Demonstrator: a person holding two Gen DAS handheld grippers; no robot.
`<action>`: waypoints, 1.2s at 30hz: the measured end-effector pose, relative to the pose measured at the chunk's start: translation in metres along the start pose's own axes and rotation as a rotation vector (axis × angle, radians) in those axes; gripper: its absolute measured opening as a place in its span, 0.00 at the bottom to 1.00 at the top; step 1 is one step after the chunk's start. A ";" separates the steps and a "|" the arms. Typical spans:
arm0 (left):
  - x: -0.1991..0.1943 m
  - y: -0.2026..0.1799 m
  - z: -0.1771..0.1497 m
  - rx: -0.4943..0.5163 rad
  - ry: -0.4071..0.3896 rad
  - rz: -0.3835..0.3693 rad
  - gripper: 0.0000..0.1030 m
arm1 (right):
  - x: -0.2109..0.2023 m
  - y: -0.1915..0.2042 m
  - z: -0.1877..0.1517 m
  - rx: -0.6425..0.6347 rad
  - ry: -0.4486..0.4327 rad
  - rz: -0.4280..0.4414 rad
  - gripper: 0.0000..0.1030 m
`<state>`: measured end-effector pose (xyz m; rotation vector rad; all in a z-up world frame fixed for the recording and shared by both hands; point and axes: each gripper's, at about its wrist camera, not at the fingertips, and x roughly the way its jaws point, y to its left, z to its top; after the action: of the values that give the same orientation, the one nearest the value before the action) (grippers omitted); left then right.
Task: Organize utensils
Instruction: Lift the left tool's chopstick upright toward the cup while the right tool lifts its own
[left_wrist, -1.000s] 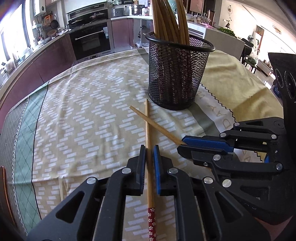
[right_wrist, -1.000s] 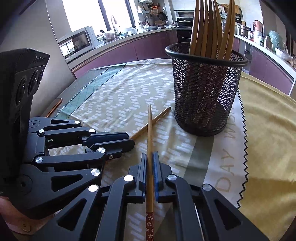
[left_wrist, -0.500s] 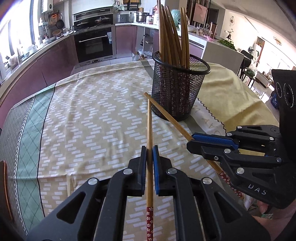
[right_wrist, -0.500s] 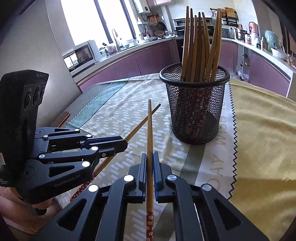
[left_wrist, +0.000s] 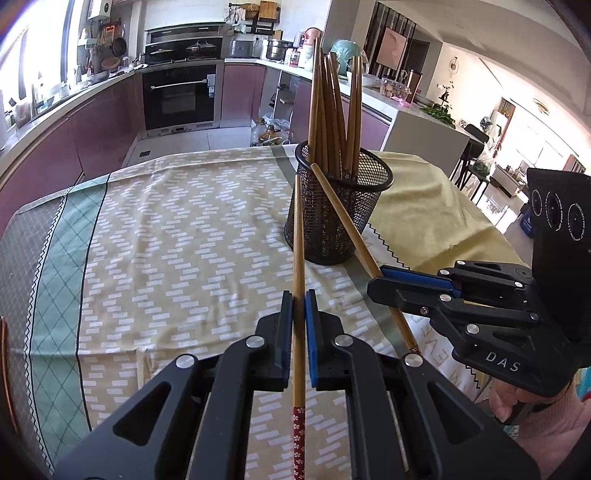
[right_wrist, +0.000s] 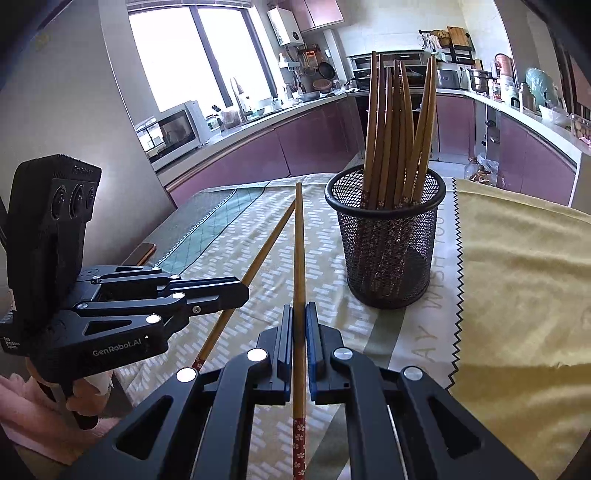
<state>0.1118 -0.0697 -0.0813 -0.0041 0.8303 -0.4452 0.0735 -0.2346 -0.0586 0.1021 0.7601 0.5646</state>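
Each gripper held one slim bamboo chopstick, round in section, tapering to a plain tip, with a red floral-printed band at the thick end. The left gripper (left_wrist: 298, 306) had its jaws narrowed tight on the left chopstick (left_wrist: 297, 240); its blue ribbed pads pressed on the shaft from both sides. The right gripper (right_wrist: 298, 321) clamped the right chopstick (right_wrist: 299, 258) the same way. Both sticks were clear of the cloth, and their tips pointed toward the basket (right_wrist: 386, 243).

That basket was a round cup of black wire mesh with a smooth rolled rim, standing upright on the desk. A bundle of matching chopsticks (right_wrist: 395, 125) stood in it, tips up, fanned loosely. Their floral ends showed only dimly through the mesh, and the basket's floor was hard to make out.

The desk wore a matte woven tablecloth (left_wrist: 177, 236) in tan with small white dashes, a green diamond-lattice border and a zigzag-edged pale strip with printed letters, only partly legible. A plain yellow cloth (right_wrist: 517, 288) lay beside it, lightly creased.

In both wrist views the red ends ran out of frame at the bottom edge. In the left view the right chopstick crossed in front of the basket's mesh.
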 end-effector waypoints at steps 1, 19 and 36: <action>-0.002 0.001 0.000 -0.004 -0.004 -0.007 0.07 | -0.001 -0.001 0.000 0.003 -0.004 0.001 0.06; -0.018 0.011 0.004 -0.049 -0.029 -0.084 0.07 | -0.021 -0.011 0.009 0.035 -0.080 0.011 0.06; -0.042 0.011 0.009 -0.044 -0.086 -0.116 0.07 | -0.024 -0.007 0.013 0.021 -0.095 0.026 0.06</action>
<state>0.0976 -0.0456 -0.0474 -0.1121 0.7572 -0.5321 0.0715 -0.2515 -0.0356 0.1577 0.6734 0.5727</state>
